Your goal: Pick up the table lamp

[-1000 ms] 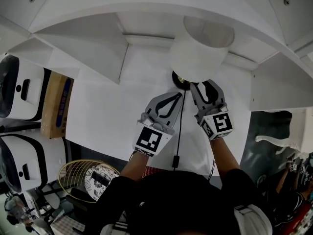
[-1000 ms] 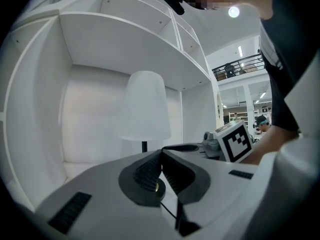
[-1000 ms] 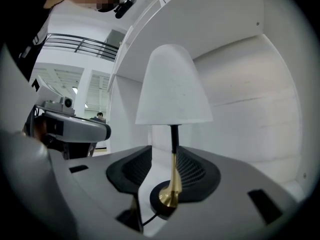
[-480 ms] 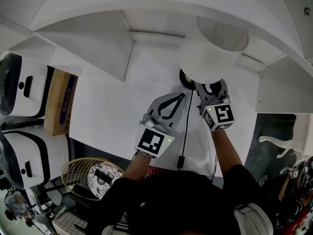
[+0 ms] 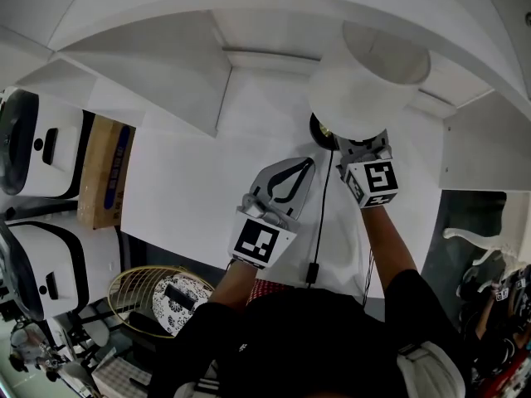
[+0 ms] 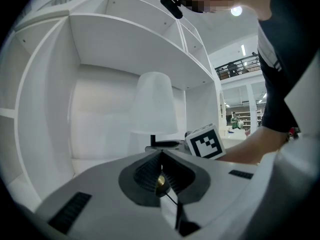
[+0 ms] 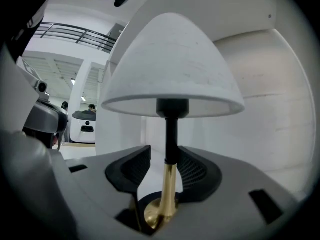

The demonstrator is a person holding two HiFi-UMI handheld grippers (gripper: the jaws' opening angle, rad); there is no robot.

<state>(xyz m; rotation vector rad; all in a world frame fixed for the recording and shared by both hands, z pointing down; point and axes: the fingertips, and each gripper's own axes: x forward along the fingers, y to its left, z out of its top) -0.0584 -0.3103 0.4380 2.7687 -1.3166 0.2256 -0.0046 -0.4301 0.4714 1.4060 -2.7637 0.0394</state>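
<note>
Standing wide apart, the jaws of the right gripper (image 7: 165, 160) have just been opening, and the stem (image 7: 170, 184) of the table lamp (image 5: 365, 89) rises between them. The stem sits nearer the right-hand pad, with a clear gap to the left-hand pad, and neither pad squeezes it. Its lower part is brass and flares into a foot just below the jaws; its upper part is black. Directly above the jaws, the white shade (image 7: 172, 64) spreads wide. Beyond it, ahead of the gripper, is the white back wall (image 7: 280, 109) of the shelf unit.

In the head view this gripper reaches in under the shade, its marker cube (image 5: 372, 184) facing up. The lamp's round black base (image 5: 319, 131) rests on the white surface (image 5: 199, 189) just beside its tips.

The left gripper (image 6: 161, 156) hangs back beside the right one, its jaws pressed together with nothing between them. The lamp stands ahead of its tips. A black cord (image 5: 320, 222) runs back from the base, between the two grippers.
</note>
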